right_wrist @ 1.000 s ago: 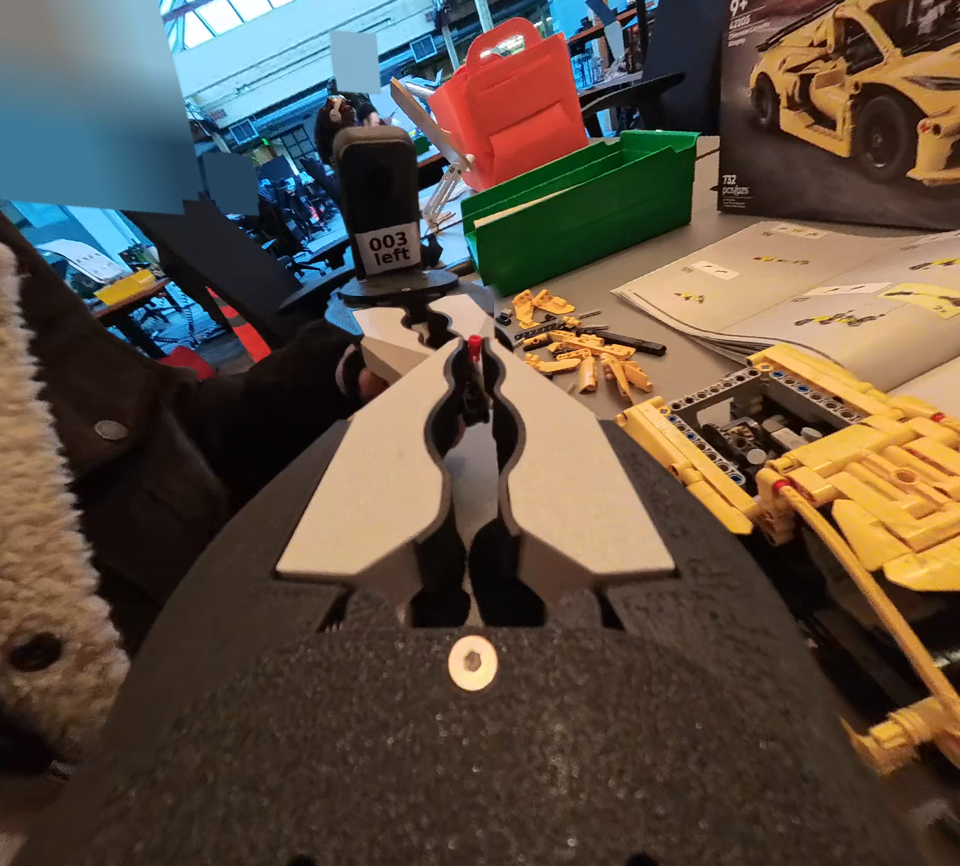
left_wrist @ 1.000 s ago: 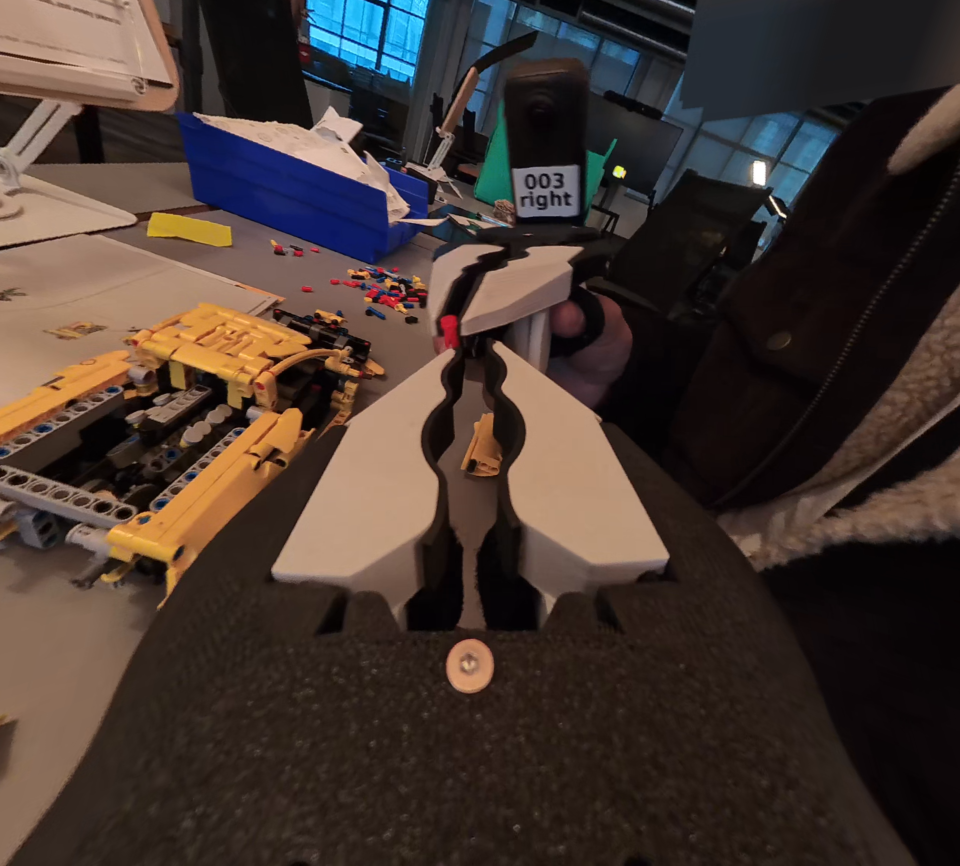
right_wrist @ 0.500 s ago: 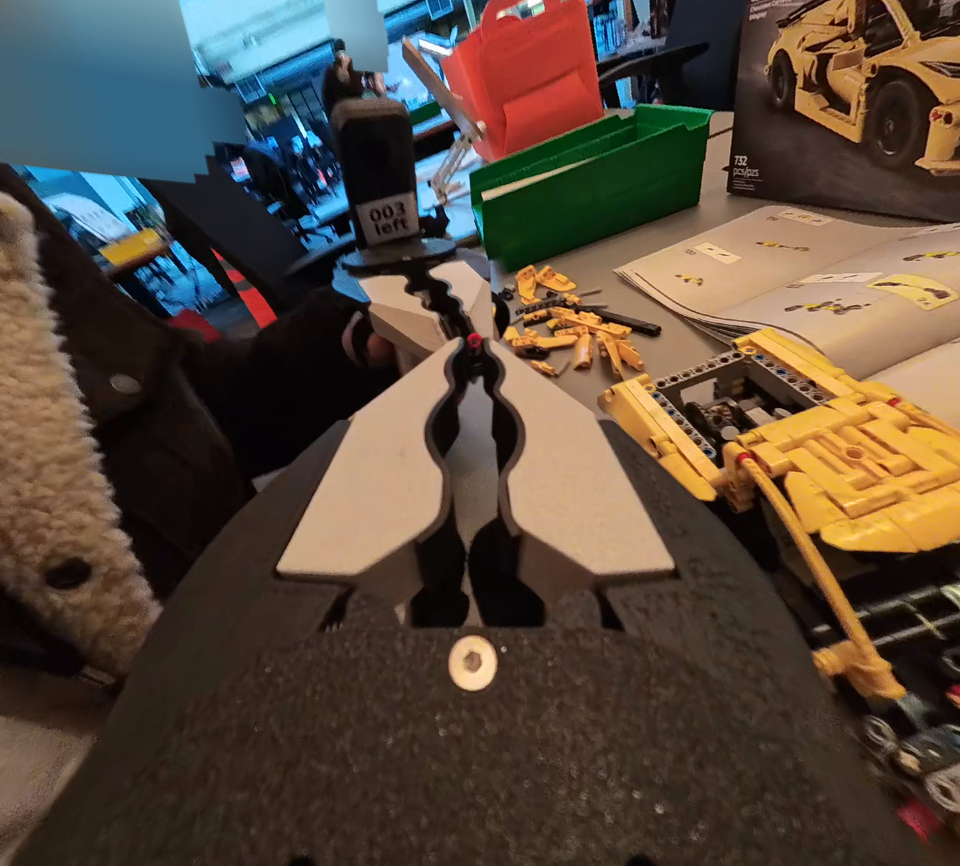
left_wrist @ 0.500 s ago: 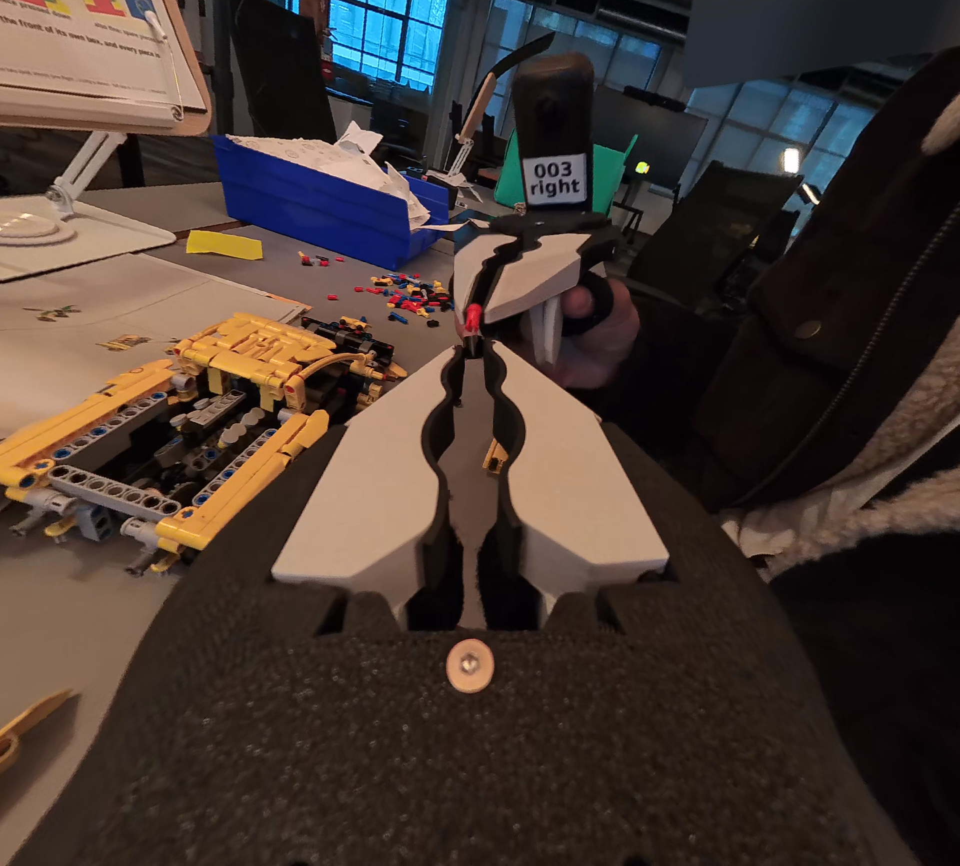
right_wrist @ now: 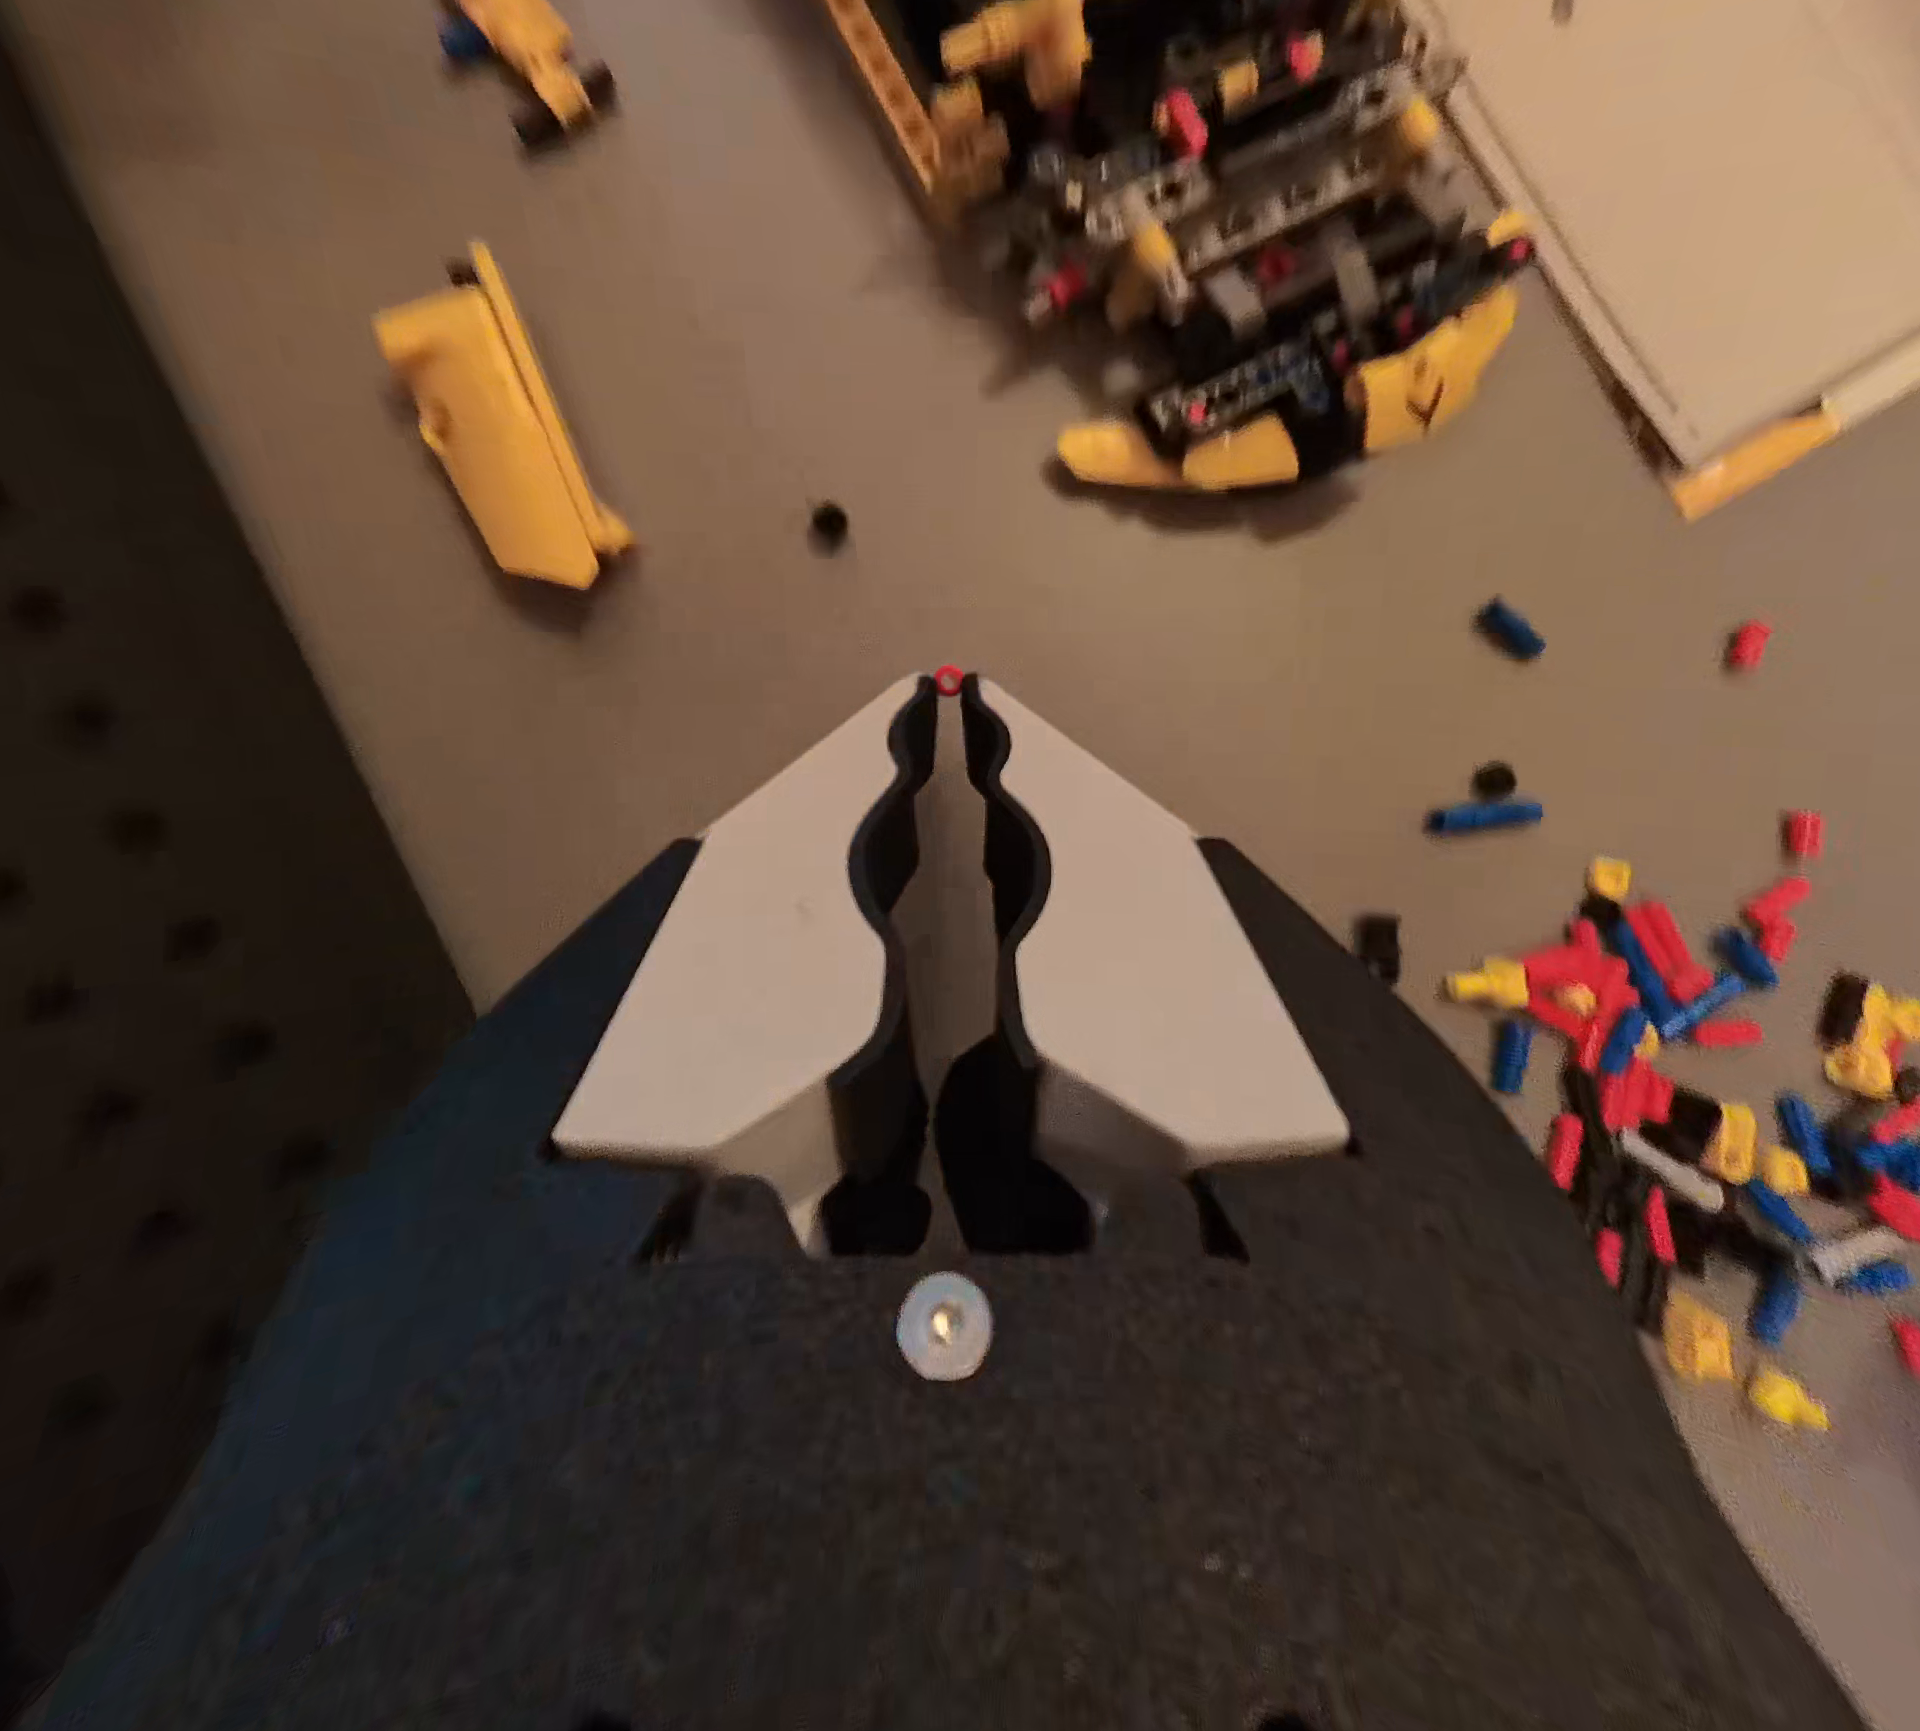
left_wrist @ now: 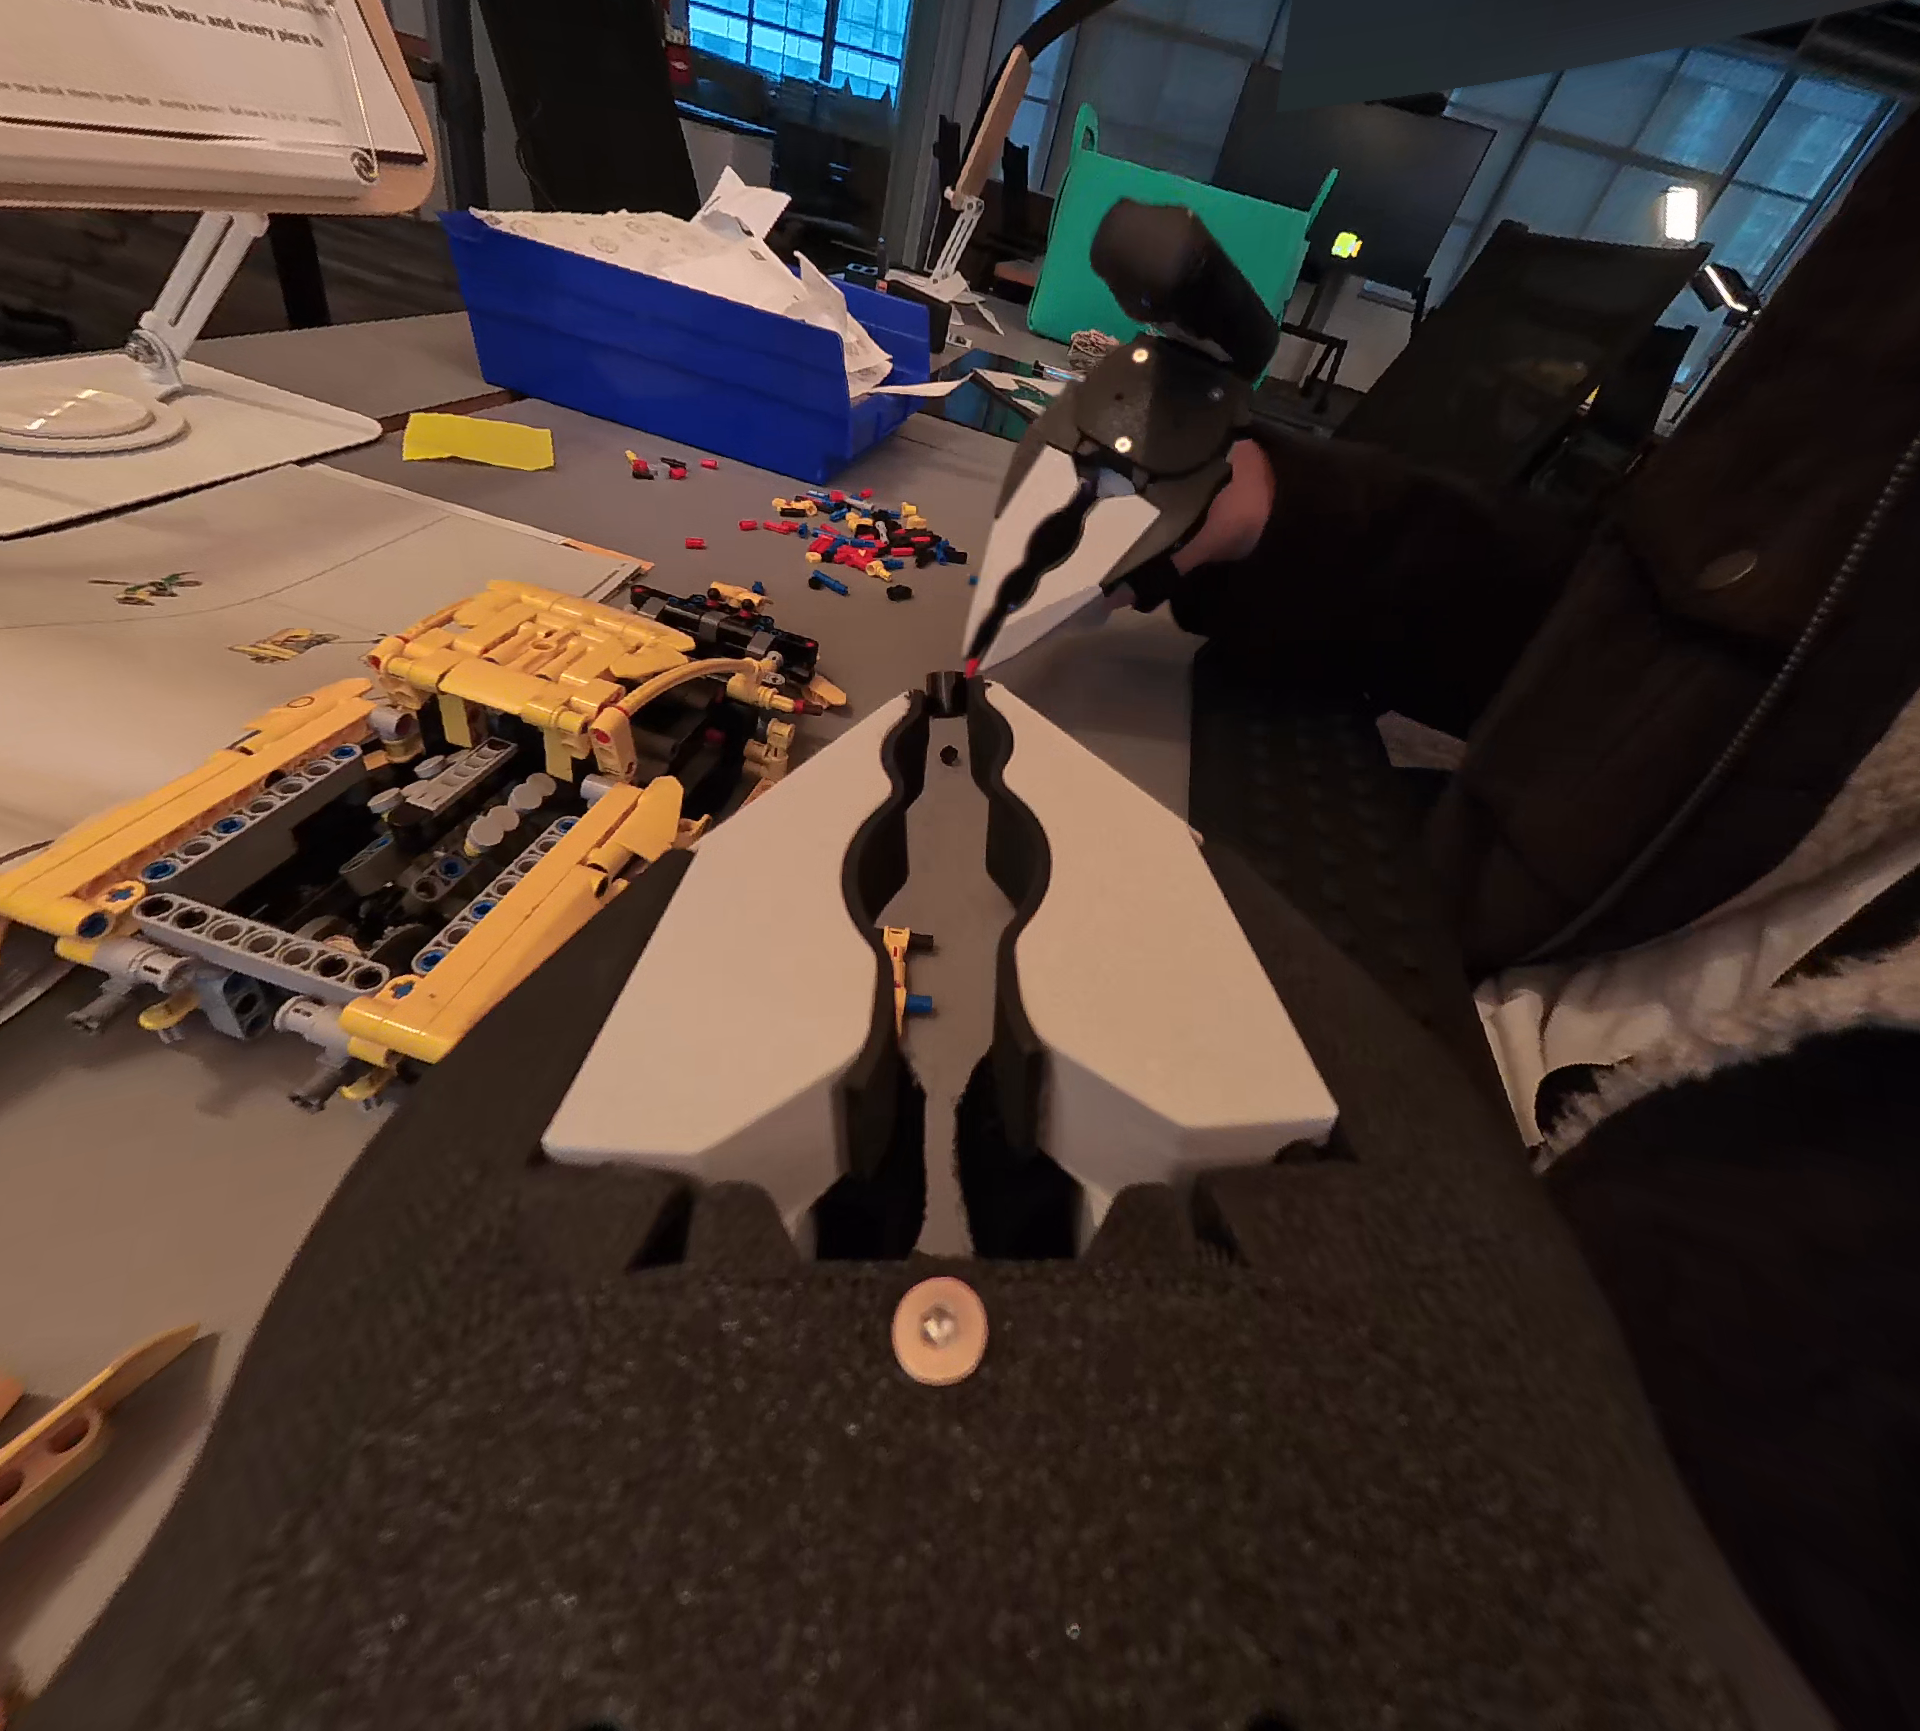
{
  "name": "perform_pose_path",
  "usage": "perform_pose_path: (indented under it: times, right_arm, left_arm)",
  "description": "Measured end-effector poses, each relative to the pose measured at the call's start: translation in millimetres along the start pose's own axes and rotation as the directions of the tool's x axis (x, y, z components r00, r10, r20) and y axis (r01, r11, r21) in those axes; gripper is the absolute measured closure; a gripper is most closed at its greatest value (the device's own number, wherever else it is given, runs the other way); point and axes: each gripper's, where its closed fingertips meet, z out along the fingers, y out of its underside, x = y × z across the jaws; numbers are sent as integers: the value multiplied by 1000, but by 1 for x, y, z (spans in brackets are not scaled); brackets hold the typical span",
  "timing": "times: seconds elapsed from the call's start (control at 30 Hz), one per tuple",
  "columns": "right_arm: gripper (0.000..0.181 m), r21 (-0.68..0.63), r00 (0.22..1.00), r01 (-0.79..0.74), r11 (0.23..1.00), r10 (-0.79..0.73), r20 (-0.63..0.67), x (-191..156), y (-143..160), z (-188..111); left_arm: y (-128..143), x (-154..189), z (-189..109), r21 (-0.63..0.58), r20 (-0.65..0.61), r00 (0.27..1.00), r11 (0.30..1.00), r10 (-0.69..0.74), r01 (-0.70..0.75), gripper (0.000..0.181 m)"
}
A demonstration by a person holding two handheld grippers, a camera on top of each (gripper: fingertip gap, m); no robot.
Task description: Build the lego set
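Observation:
My left gripper (left_wrist: 943,702) is shut, with a small black round piece (left_wrist: 941,692) at its tips, held above the grey table. My right gripper (right_wrist: 945,689) is shut on a small red pin (right_wrist: 948,679) and points steeply down at the table. It also shows in the left wrist view (left_wrist: 977,658), with its tip just beyond my left tips. The half-built yellow and black car (left_wrist: 416,798) lies to the left and shows blurred in the right wrist view (right_wrist: 1226,227).
A pile of small red, blue, black and yellow pins (right_wrist: 1714,1110) lies to the right of my right gripper. A yellow panel (right_wrist: 499,424), a small yellow assembly (right_wrist: 520,40) and a loose black piece (right_wrist: 828,523) lie ahead. A blue bin (left_wrist: 665,362) and booklet pages (left_wrist: 208,590) are beyond the car. The left gripper's tips are roughly 20 cm from the right gripper's.
My right gripper has swung from facing the left gripper to pointing down at the table, still holding the red pin. The two tips have drawn slightly apart.

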Motion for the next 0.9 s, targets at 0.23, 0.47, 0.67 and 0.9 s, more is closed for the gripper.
perform_pose_path:
  times: [0.23,0.47,0.67,0.9]
  right_arm:
    - [177,-104,998,-53,993,51,-24,9,41,-10]
    - [177,-110,997,-60,992,54,-57,13,44,-11]
    - [177,-117,997,-58,991,51,-61,12,44,-12]
    - [176,-139,997,-72,988,65,-51,11,49,-10]
  left_arm:
    - [2,-1,1,-10,-4,1000,1000,-15,15,174]
    - [6,0,2,-28,-7,1000,999,-19,19,174]
    - [6,0,2,-26,-14,999,999,-30,30,174]
    - [6,1,2,-27,-17,999,999,-33,33,174]
